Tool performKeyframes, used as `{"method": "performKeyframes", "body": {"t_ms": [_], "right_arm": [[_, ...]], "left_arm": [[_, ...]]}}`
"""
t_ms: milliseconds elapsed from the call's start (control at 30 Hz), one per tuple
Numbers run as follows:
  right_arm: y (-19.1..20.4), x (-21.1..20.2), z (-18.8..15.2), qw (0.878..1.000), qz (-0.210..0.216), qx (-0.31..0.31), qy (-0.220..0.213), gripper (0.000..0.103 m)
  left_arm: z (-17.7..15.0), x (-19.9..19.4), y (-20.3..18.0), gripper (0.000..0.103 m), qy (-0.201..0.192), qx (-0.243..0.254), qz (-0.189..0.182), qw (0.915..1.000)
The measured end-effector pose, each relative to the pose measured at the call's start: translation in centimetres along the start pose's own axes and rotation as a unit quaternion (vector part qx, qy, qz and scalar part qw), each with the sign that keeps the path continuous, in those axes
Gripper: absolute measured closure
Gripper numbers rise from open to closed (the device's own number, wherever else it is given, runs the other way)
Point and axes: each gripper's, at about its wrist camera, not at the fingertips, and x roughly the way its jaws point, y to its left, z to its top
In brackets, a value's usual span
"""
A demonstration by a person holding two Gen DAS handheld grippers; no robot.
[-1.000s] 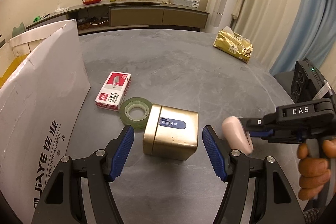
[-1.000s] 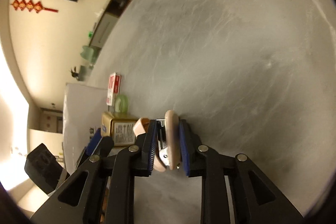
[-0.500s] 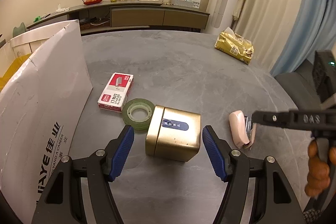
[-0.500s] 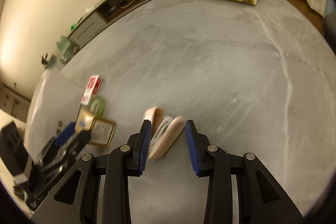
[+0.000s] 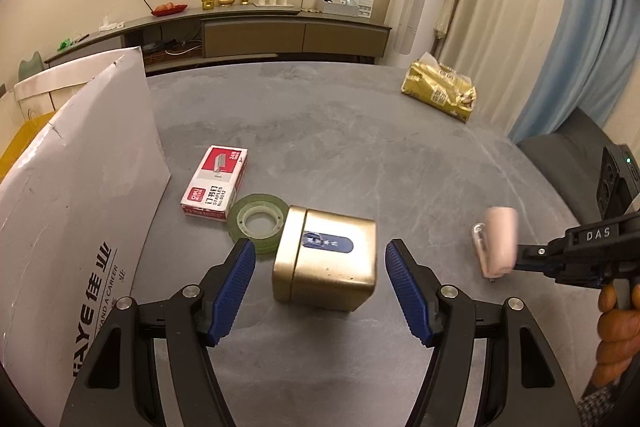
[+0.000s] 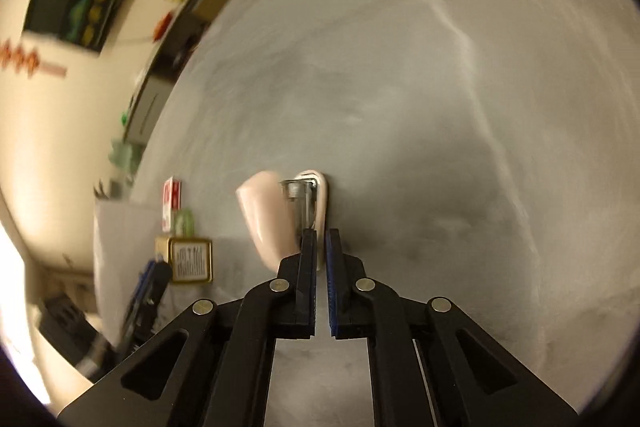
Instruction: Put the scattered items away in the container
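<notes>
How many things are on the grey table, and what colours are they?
Gold: 2, the gold tin and the gold packet
Red and white: 1, the staples box
Green: 1, the tape roll
Pink: 1, the pink stapler, pinched by the right gripper
Total: 5

Low wrist views — both see tin [image 5: 326, 261].

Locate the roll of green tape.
In the left wrist view the green tape roll lies flat on the table, left of centre, between the red staples box and gold tin.
</notes>
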Motion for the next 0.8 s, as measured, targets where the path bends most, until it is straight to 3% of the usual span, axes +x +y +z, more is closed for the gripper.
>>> {"method": "performKeyframes", "body": {"t_ms": [67,133,200,233,267,333,400,533,667,733,767,800], "right_arm": [[-0.3,-0.5,0.3,1.0,-0.009,0.006,-0.01,0.103],[0.3,-0.9,0.3,0.999,-0.037,-0.014,-0.027,0.096],[1.1,-1.4,0.2,0.997,-0.058,-0.034,-0.043,0.077],[1.9,-1.6,-0.1,0.995,-0.072,-0.051,-0.053,0.061],[2.5,-1.8,-0.3,0.993,-0.08,-0.064,-0.06,0.055],[4.2,-1.6,-1.0,0.988,-0.095,-0.102,-0.071,0.052],[5.7,-1.2,-1.8,0.981,-0.11,-0.141,-0.073,0.049],[8.0,-0.1,-2.9,0.968,-0.136,-0.201,-0.067,0.049],[8.3,1.6,-3.1,0.955,-0.172,-0.234,-0.062,0.048],[8.1,2.4,-3.1,0.948,-0.191,-0.247,-0.064,0.048],[8.3,2.7,-3.0,0.945,-0.199,-0.252,-0.066,0.049],[8.3,2.9,-2.8,0.942,-0.204,-0.257,-0.066,0.051]], "left_arm": [[0.0,0.2,0.1,0.034,-0.001,0.001,0.001,1.0],[0.0,0.5,0.3,0.034,0.001,0.0,-0.003,1.0],[0.0,0.9,0.4,0.034,0.005,0.002,-0.003,1.0],[0.0,1.0,0.4,0.034,0.007,0.002,-0.004,1.0],[0.1,1.2,0.5,0.034,0.009,0.0,-0.006,0.9999],[0.1,1.5,0.7,0.034,0.014,-0.008,-0.02,0.9997],[0.0,1.7,0.7,0.047,0.03,-0.013,-0.048,0.9983],[-0.2,0.9,-0.3,0.047,0.029,0.001,-0.039,0.9988],[0.0,0.9,-0.7,0.03,0.01,0.008,-0.021,0.9997],[-0.1,1.8,-0.5,0.029,0.018,0.002,-0.019,0.9997],[-0.3,2.4,-0.3,0.031,0.031,-0.002,-0.018,0.9994],[-0.5,2.9,0.0,0.049,0.043,-0.008,-0.026,0.9987]]}}
